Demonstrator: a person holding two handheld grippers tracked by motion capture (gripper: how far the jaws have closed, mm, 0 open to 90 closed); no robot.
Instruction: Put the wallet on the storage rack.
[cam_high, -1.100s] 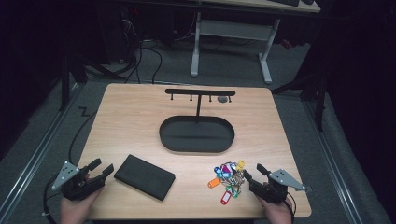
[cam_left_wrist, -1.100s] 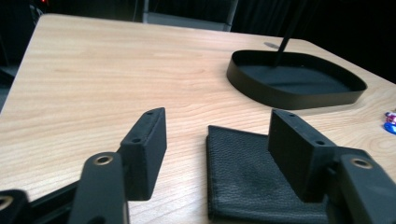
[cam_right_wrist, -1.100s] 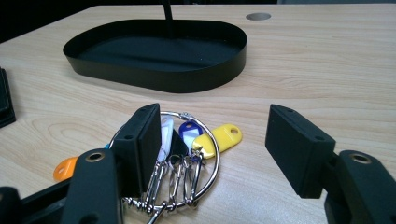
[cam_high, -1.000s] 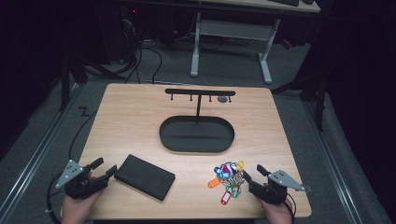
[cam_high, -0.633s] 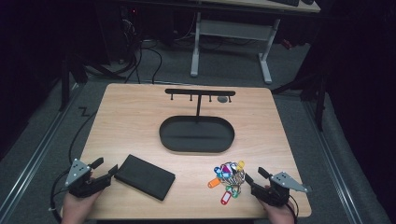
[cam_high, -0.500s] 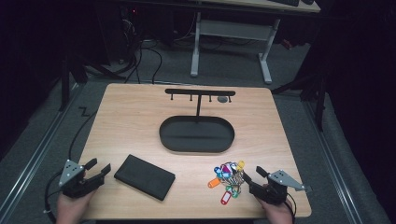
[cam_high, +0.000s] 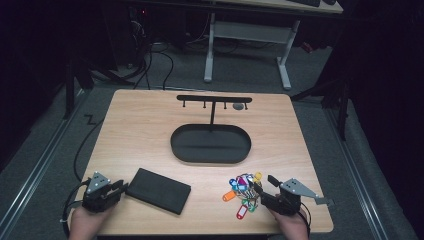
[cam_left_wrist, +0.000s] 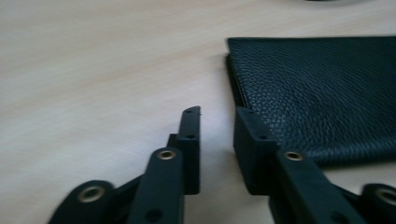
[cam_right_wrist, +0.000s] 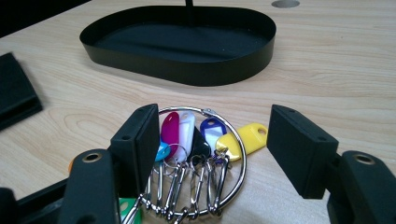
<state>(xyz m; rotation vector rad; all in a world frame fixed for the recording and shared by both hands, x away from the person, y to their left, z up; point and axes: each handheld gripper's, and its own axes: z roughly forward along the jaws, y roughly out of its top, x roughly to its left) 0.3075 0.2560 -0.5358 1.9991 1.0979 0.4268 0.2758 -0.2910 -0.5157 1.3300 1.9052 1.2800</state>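
Right gripper (cam_right_wrist: 210, 154) gaped wide over large metal ring of coloured plastic key tags (cam_right_wrist: 201, 140), lying on pale wooden surface (cam_high: 140, 135) near black oval tray (cam_high: 210, 144). Left gripper (cam_left_wrist: 217, 144) slightly parted, empty, beside black leather wallet (cam_left_wrist: 317, 88). Best likely: lower, close on ring wire itself, not tags.

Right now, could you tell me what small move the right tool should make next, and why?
Probably ease the right tool forward and down, then close. Its jaws stand open either side of the metal ring of coloured key tags lying on the wooden table, not yet touching it.
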